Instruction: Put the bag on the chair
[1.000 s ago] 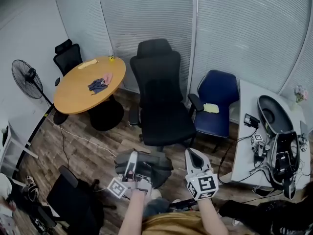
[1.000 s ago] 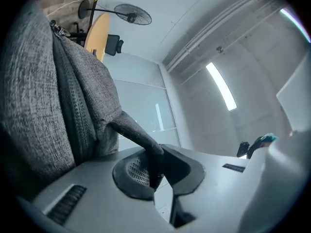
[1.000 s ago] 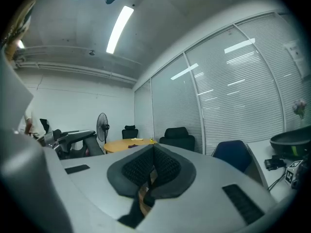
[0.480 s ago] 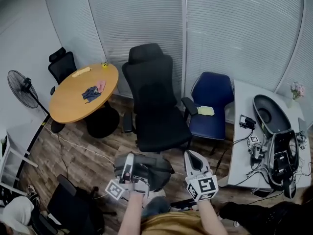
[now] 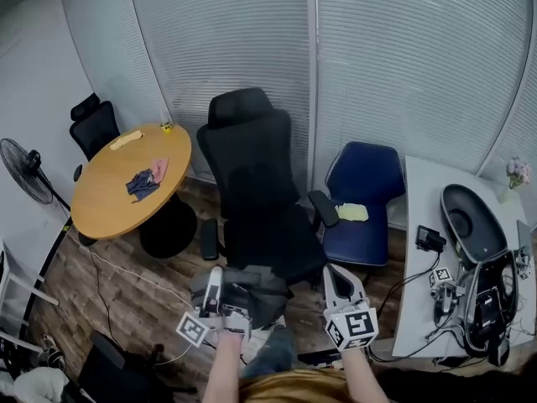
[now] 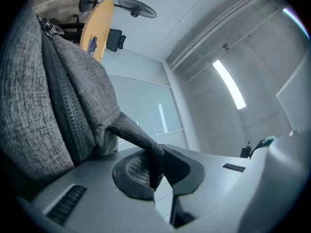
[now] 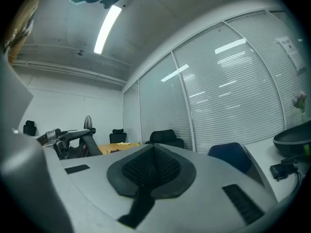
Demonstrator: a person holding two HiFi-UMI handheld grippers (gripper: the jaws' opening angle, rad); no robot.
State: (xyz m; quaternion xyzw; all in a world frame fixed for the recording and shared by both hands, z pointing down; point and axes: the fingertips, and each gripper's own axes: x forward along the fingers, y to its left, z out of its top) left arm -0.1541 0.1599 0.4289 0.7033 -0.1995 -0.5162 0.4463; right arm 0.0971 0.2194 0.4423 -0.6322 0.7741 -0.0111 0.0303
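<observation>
A grey fabric bag (image 5: 250, 290) hangs in front of me, just short of the black office chair (image 5: 256, 183), whose seat (image 5: 270, 240) lies right behind it. My left gripper (image 5: 216, 277) is shut on the bag's strap. In the left gripper view the strap (image 6: 138, 139) is pinched between the pads and the bag (image 6: 53, 96) fills the left side. My right gripper (image 5: 334, 274) is to the right of the bag, apart from it. In the right gripper view my right gripper (image 7: 153, 171) has its pads together with nothing between them.
A blue chair (image 5: 362, 212) with a yellow cloth stands right of the black one. A round wooden table (image 5: 117, 193) with cloths is at the left, beyond it a fan (image 5: 21, 164). A white desk (image 5: 417, 300) with black cases and cables is at the right.
Both grippers and the bag have come closer to the black chair's seat. The left grip on the strap is unchanged, and the right gripper stays shut.
</observation>
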